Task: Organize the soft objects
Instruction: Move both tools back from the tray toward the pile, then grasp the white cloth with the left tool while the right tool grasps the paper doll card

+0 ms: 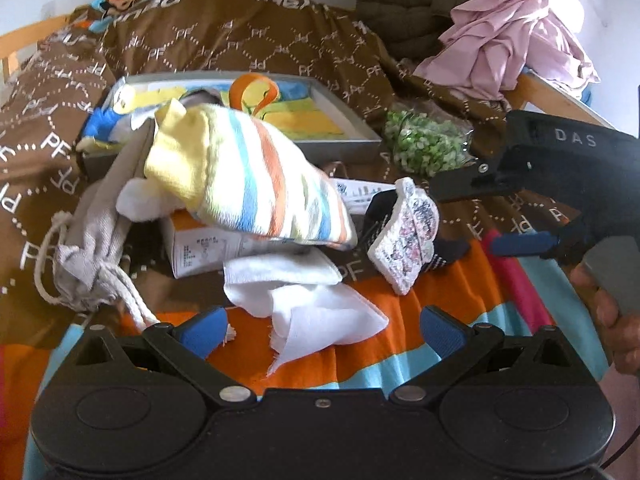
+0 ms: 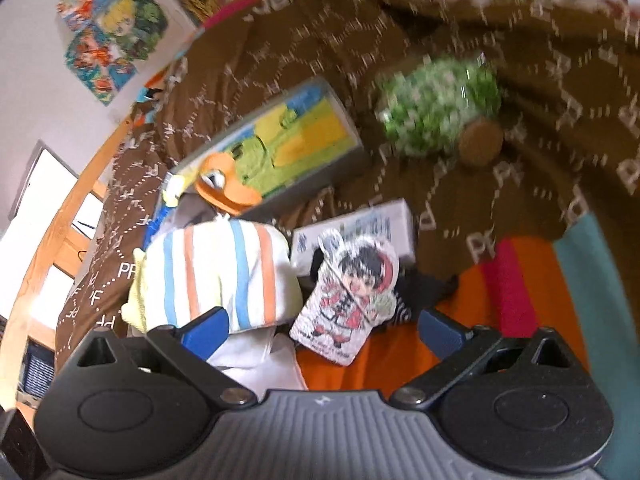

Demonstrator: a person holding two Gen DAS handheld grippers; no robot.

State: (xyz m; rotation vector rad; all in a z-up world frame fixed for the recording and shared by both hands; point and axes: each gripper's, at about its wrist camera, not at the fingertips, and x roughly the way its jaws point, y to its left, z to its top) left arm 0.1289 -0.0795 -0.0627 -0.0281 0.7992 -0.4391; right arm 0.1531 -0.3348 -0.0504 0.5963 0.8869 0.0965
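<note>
In the left wrist view, the left tool (image 1: 324, 330) is held open and empty above a white cloth (image 1: 316, 304) on the bed, low in the frame; a striped sock (image 1: 256, 184) lies mid-frame.

In the right wrist view, the right tool (image 2: 324, 330) is spread open before a printed plush charm (image 2: 352, 296) at centre. An approach appears under way; closing on the charm seems called for next.

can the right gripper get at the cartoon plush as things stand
Probably yes. The right gripper is open and empty, with the cartoon plush propped straight ahead between its fingers. Only the striped sock crowds its left side.
</note>
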